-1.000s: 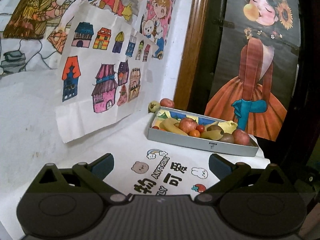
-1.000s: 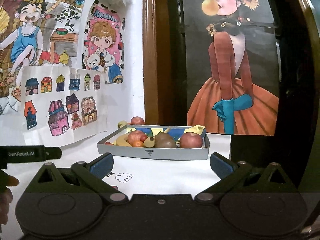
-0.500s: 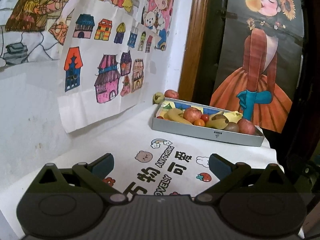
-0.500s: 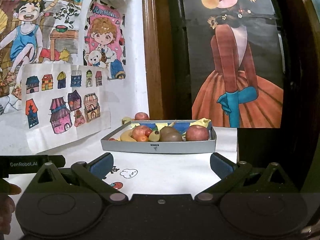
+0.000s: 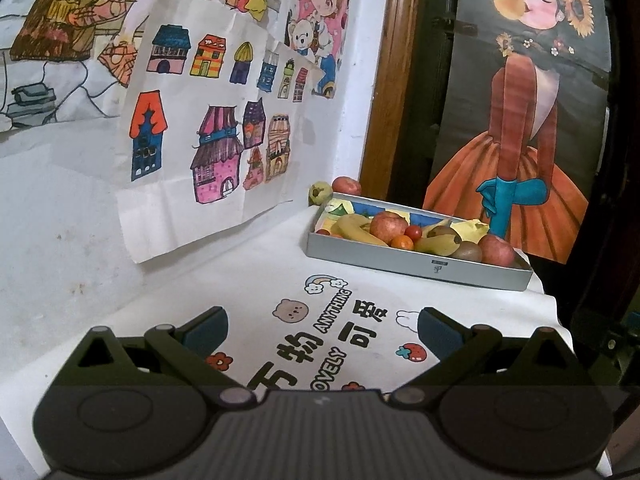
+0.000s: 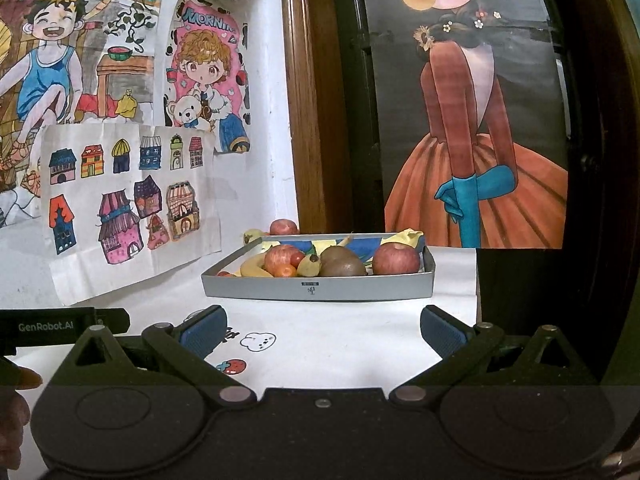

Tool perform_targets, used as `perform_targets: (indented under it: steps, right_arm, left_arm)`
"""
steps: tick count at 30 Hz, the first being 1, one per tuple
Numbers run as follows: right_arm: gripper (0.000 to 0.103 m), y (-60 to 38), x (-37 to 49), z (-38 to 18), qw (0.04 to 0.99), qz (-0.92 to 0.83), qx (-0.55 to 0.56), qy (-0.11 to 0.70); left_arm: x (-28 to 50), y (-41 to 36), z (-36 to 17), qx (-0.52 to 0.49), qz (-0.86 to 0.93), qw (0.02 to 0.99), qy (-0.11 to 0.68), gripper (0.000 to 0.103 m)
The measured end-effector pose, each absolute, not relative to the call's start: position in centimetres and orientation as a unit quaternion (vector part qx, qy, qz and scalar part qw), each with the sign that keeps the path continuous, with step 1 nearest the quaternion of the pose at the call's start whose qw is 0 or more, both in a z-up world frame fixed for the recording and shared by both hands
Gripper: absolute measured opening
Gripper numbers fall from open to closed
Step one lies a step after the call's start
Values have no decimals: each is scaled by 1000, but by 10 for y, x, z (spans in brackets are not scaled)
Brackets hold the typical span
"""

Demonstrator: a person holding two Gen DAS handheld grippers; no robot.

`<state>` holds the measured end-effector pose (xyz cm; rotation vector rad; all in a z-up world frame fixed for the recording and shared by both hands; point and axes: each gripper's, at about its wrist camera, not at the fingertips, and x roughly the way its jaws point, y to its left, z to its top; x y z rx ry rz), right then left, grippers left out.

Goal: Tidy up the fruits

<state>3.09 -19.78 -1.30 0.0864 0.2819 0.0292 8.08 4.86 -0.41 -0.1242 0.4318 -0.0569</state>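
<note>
The grey tray (image 6: 318,290) is holding most fruit at the table's far end. Two fruits (image 5: 346,185) are lying behind the tray, unsorted. Left claw (image 5: 322,330) and right claw (image 6: 322,330) are hanging apart, empty, near the tray.

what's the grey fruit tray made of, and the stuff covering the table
The tray looks like matte grey cardboard or thin plastic: flat, straight walls with sharp folded corners, no shine, and a small printed label on the front. It could be a box lid. The table cover looks like white cloth or soft vinyl: printed cartoons, and it drapes over the far edge.
</note>
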Motion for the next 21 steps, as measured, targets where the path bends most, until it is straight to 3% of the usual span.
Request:
perform_targets:
  steps: [21]
  right_arm:
    - [102,-194,34,-17,988,15,47,148]
  left_arm:
    - [80,45,-4,-56,-30,975,214,103]
